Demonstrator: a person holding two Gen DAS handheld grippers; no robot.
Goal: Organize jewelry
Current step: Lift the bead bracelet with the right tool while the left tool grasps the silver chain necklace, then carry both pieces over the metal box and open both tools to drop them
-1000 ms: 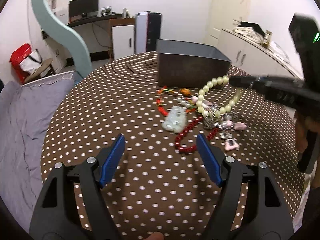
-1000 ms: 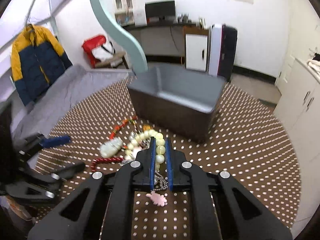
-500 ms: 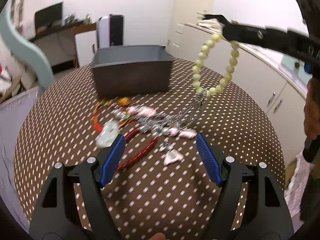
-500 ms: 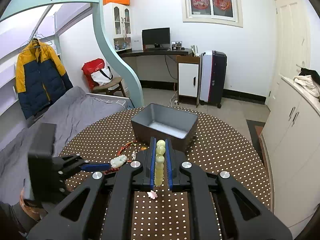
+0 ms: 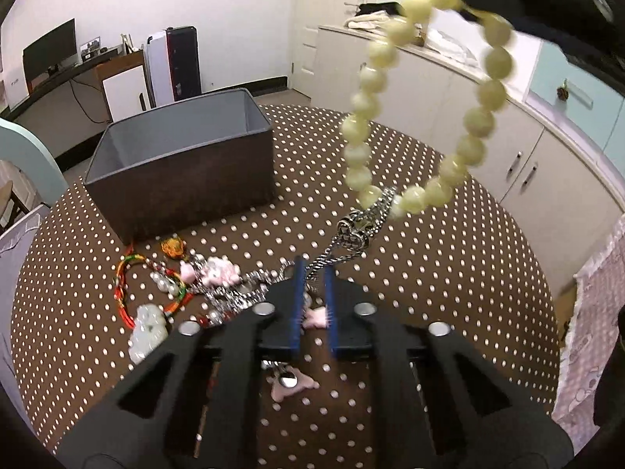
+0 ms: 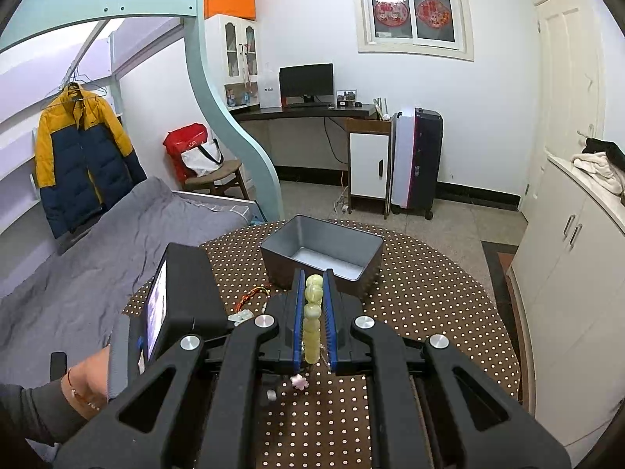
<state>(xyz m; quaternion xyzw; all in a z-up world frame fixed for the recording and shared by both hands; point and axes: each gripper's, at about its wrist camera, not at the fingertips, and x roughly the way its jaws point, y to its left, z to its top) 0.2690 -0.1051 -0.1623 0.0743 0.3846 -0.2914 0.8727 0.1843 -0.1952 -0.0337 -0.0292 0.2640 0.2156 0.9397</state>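
My right gripper (image 6: 312, 293) was clamped on the pale bead bracelet (image 5: 425, 97), holding it in the air over the dotted table (image 5: 449, 273). My left gripper (image 5: 312, 273) had closed its jaws around the silver chain (image 5: 353, 234) trailing from the beads. Behind the remaining jewelry sat the grey box (image 5: 179, 164).
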